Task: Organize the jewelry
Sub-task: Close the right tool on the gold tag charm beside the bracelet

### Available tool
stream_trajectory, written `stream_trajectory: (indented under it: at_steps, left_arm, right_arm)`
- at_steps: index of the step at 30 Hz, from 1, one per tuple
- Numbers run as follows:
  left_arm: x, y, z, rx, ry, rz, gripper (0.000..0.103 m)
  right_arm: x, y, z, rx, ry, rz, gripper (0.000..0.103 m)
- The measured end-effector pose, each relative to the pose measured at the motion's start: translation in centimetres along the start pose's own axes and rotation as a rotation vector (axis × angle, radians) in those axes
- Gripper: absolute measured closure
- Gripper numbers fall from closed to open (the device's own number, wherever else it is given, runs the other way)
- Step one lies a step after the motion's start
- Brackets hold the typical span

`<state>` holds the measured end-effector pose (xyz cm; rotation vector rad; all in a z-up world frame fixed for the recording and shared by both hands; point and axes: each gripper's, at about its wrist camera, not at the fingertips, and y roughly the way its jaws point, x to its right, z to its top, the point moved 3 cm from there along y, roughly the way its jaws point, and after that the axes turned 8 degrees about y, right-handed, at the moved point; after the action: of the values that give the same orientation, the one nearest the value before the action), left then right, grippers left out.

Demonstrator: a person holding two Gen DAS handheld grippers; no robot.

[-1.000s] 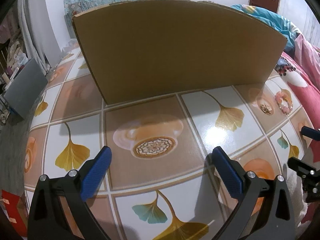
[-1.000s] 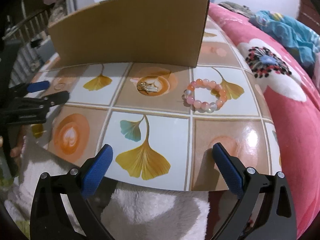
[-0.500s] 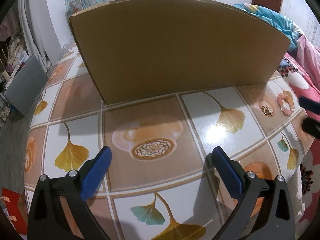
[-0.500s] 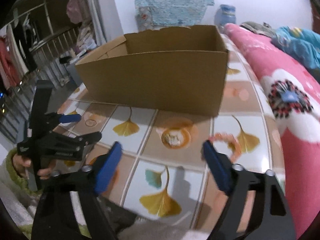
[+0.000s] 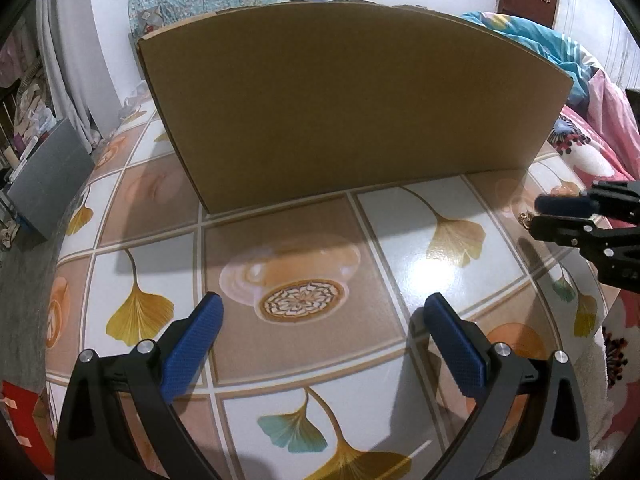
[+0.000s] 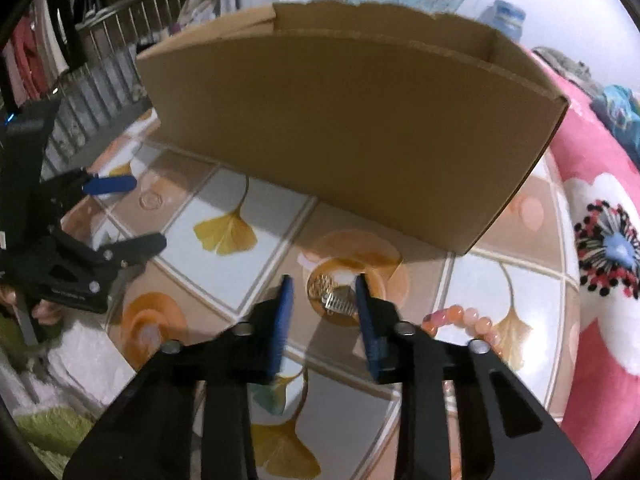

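We held the right gripper, black-framed with blue pads, low over the glossy tabletop printed with ginkgo leaves and coffee cups. Its jaws stood narrow and were closing. The small gold-and-silver jewelry piece lay on an orange printed circle between the two pads, toward the right one; whether the pads already pressed it we could not tell. From the gripper's tips, the pink and orange beaded bracelet lay at about four o'clock, just beside the right finger and apart from the small piece. The open brown cardboard box stood at twelve o'clock, near the jewelry but not touching it.

Our left gripper, of the same black and blue make, had its jaws wide with nothing between them, over a printed coffee cup. In its view the right gripper showed at three o'clock, by the table's right edge, with a glint of the gold piece at its tips.
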<state>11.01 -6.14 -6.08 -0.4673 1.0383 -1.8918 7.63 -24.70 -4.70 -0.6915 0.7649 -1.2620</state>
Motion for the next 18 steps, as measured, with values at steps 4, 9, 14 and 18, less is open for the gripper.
stream_trajectory:
  at_steps: [4,9,14,18]
  left_arm:
    - [0.1,0.0,0.0,0.0,0.0,0.0,0.004]
    - [0.2,0.0,-0.1,0.002,0.0,0.001,0.004]
    - [0.2,0.0,-0.1,0.003,-0.001,0.001,0.004]
    - [0.3,-0.1,-0.3,0.01,0.0,0.002,0.004]
  right_arm:
    - [-0.3,-0.4,-0.9,-0.016,0.003,0.012,0.097]
    - [-0.8,-0.9,-1.8,-0.019,0.027,0.03,0.103]
    - [-0.8,-2.4,-1.5,0.011,0.086,0.091,0.103]
    - [-0.9,-3.7,-1.3,0.035,0.086,0.109,0.102]
